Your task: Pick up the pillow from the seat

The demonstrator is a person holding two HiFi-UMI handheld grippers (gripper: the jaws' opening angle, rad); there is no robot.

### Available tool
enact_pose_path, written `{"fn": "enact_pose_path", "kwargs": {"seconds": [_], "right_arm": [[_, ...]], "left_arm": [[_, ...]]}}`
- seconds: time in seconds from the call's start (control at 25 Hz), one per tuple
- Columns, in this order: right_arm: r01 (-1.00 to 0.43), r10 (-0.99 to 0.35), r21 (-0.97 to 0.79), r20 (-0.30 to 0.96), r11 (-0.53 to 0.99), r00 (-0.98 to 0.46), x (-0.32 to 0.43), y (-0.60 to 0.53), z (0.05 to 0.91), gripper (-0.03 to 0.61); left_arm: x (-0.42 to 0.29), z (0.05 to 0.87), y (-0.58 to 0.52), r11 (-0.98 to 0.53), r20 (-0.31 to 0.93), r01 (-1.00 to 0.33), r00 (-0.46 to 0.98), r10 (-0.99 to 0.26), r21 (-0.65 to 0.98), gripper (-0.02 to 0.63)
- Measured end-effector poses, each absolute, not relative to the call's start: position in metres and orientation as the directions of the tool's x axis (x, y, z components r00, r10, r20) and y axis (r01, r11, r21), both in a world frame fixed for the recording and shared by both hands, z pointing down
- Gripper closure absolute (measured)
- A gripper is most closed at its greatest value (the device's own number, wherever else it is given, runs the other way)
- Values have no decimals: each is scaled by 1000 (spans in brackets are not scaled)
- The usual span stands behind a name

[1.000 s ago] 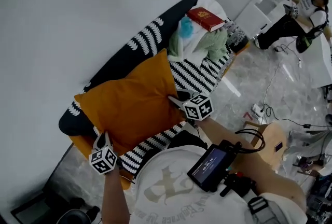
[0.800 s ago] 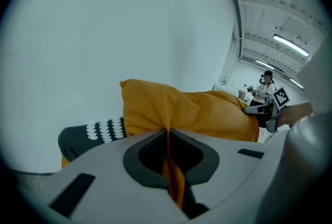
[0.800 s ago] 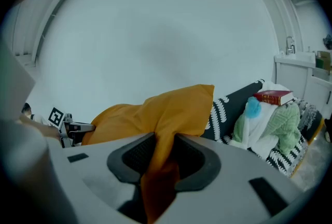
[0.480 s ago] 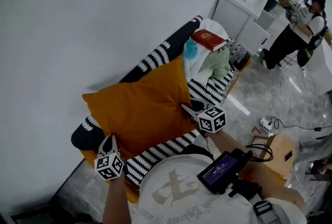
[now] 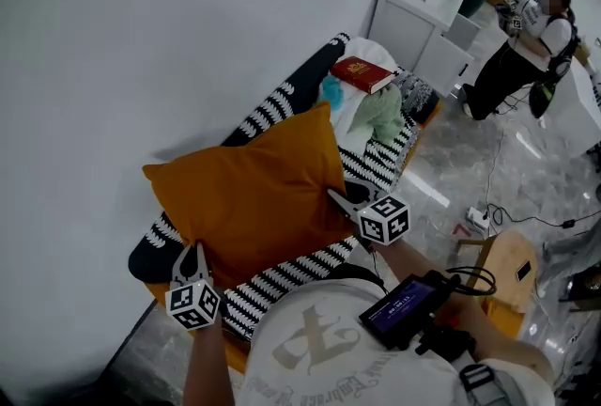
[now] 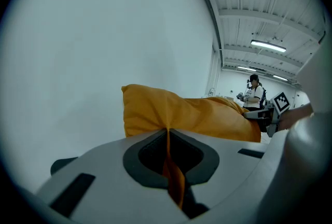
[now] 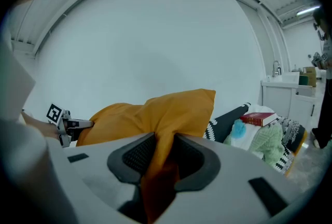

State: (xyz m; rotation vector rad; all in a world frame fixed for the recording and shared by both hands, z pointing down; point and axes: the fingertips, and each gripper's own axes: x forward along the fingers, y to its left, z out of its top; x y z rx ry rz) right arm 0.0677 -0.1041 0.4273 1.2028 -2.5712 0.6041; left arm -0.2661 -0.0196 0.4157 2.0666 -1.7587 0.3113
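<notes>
Left jaws: your left gripper (image 5: 193, 251) is closed tight on a thin fold at the near-left edge of the orange pillow (image 5: 249, 193); the fabric runs straight down between the jaws.
Right jaws: your right gripper (image 5: 336, 197) is clamped on a thicker bunch of the pillow's near-right edge.
Pillow: it spans between your two grippers over the left end of the seat (image 5: 310, 259), against the white wall (image 5: 141, 38); whether its underside clears the seat cannot be told.
Seat: black-and-white striped.
Far end of seat: a red book (image 5: 362, 73) lies on piled cloths (image 5: 380, 113).
Far right: a person (image 5: 526, 47) by a white cabinet (image 5: 423, 19).
</notes>
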Motion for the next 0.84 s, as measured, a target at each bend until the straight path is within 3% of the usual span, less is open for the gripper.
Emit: {"fn": "enact_pose_path", "kwargs": {"seconds": [0.84], "right_arm": [[-799,-704,-263,378,541,-601,101,-101,428,451]], "left_arm": [[-237,422,-29,-162,427,-972,222,-877,173,600]]}}
